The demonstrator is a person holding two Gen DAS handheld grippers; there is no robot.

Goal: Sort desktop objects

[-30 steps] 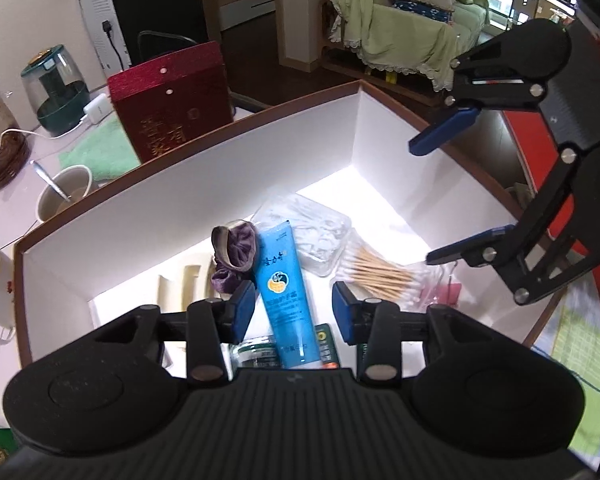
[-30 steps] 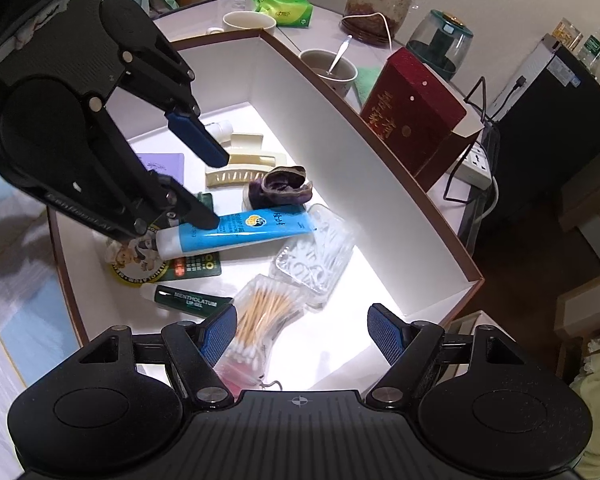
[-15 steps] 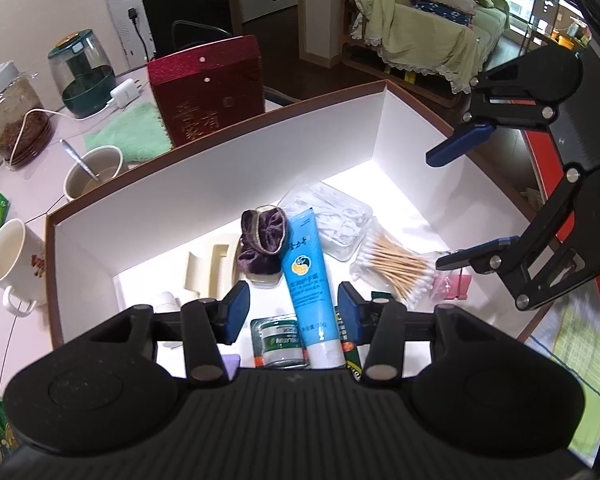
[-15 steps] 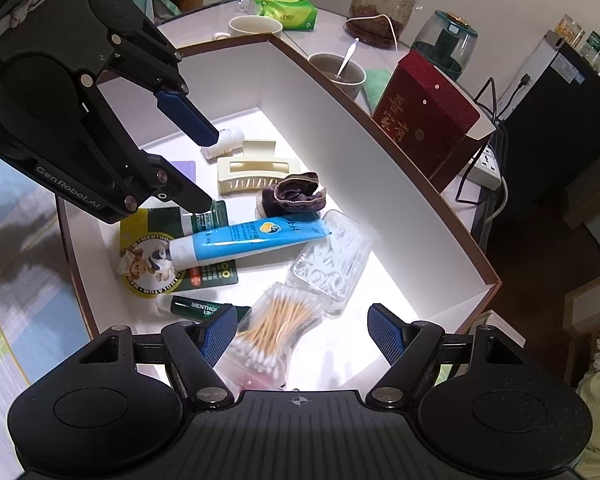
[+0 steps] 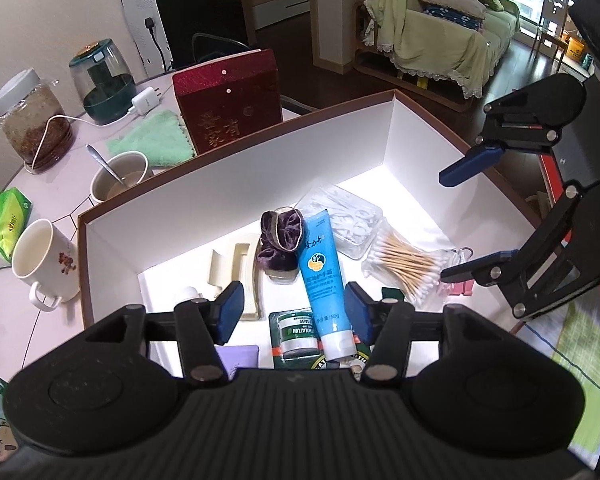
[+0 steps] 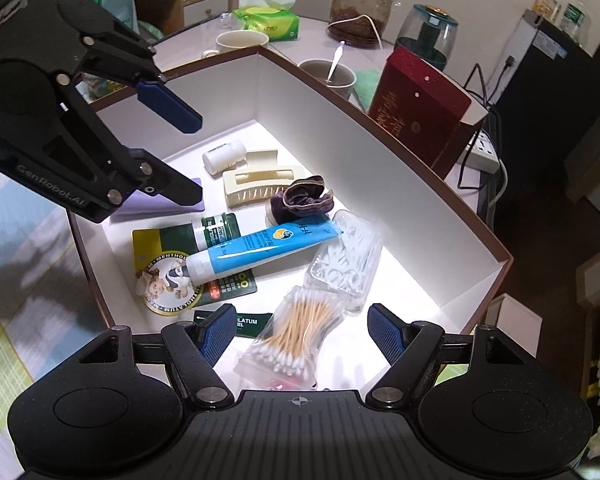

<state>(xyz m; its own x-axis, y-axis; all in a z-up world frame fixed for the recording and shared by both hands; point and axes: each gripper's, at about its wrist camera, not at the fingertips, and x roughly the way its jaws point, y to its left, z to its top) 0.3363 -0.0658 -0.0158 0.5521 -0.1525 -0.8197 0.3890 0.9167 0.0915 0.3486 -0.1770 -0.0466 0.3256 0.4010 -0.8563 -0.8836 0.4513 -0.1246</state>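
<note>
Inside box (image 6: pixel 380 152): blue tube (image 6: pixel 260 249) across green card (image 6: pixel 160 264); cotton swabs (image 6: pixel 300 328) nearby.
Left tool (image 5: pixel 294 312): wide, empty.
Right tool (image 6: pixel 300 334): wide, empty.

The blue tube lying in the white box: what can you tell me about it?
The blue tube is a soft plastic squeeze tube with a white cap, white lettering and a round orange-and-blue logo. It lies on its side in the white box, cap end resting on a green card, crimped end by the purple scrunchie and a clear case. Neither gripper touches it.
</note>
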